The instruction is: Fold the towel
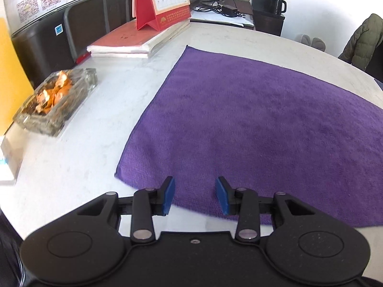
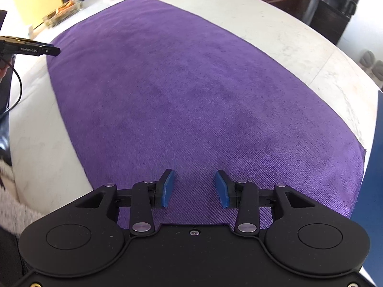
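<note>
A purple towel (image 1: 251,124) lies spread flat on the pale marble table (image 1: 79,148). My left gripper (image 1: 195,195) hovers over the towel's near edge, close to its near left corner, open with nothing between its blue pads (image 1: 168,196). In the right wrist view the same towel (image 2: 191,91) fills the middle. My right gripper (image 2: 195,189) is above its near part, open and holding nothing. The tip of the left gripper (image 2: 47,50) shows at the left edge of that view, beside the towel's left side.
A glass ashtray with orange peel (image 1: 57,98) sits left of the towel. Behind it lie stacked books (image 1: 134,40) with a red desk calendar (image 1: 162,2) on top. A dark kettle stand (image 1: 270,0) is at the back. A blue object (image 2: 373,179) borders the towel's right.
</note>
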Tool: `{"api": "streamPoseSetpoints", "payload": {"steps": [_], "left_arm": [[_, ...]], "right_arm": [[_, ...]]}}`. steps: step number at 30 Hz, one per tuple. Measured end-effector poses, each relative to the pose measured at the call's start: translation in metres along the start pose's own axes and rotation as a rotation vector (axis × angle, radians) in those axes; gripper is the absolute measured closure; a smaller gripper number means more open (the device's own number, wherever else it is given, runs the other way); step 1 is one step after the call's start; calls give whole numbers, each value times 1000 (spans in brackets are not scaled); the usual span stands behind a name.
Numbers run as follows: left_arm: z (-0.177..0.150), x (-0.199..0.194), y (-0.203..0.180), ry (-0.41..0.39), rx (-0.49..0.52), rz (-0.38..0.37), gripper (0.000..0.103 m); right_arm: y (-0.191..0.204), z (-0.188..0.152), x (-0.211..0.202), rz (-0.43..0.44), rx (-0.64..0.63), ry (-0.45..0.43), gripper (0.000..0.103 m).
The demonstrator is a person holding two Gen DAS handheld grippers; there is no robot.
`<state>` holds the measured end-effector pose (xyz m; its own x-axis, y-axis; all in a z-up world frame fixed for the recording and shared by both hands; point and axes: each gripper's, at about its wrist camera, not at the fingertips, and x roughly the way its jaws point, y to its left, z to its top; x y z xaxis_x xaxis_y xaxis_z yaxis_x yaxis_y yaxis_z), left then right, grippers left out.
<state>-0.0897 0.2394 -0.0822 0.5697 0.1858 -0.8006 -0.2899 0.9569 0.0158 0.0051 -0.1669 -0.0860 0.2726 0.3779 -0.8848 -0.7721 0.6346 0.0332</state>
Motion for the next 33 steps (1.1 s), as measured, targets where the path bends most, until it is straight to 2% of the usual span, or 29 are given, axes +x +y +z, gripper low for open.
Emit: {"api": "streamPoseSetpoints", "payload": {"steps": [3, 7, 9, 14, 21, 25, 30, 33], "left_arm": [[3, -3, -4, 48, 9, -1, 67], [18, -13, -9, 5, 15, -25, 67], [36, -15, -16, -27, 38, -51, 67], [61, 4, -46, -27, 127, -89, 67], [61, 29, -85, 41, 222, -120, 67], [51, 36, -99, 92, 246, -91, 67], [47, 33, -99, 89, 219, -58, 67], [47, 26, -104, 94, 189, -14, 67]], "right_arm": [[-4, -1, -3, 10, -30, 16, 65], [-5, -2, -8, -8, -41, 21, 65], [-5, 0, -13, -38, -29, -13, 65], [-22, -6, -20, -74, 145, -95, 65], [-36, -26, -17, -137, 272, -114, 65], [-39, -33, -10, -142, 291, -132, 63], [-37, -36, -4, -145, 270, -153, 59], [-36, -37, -2, -128, 250, -161, 49]]}}
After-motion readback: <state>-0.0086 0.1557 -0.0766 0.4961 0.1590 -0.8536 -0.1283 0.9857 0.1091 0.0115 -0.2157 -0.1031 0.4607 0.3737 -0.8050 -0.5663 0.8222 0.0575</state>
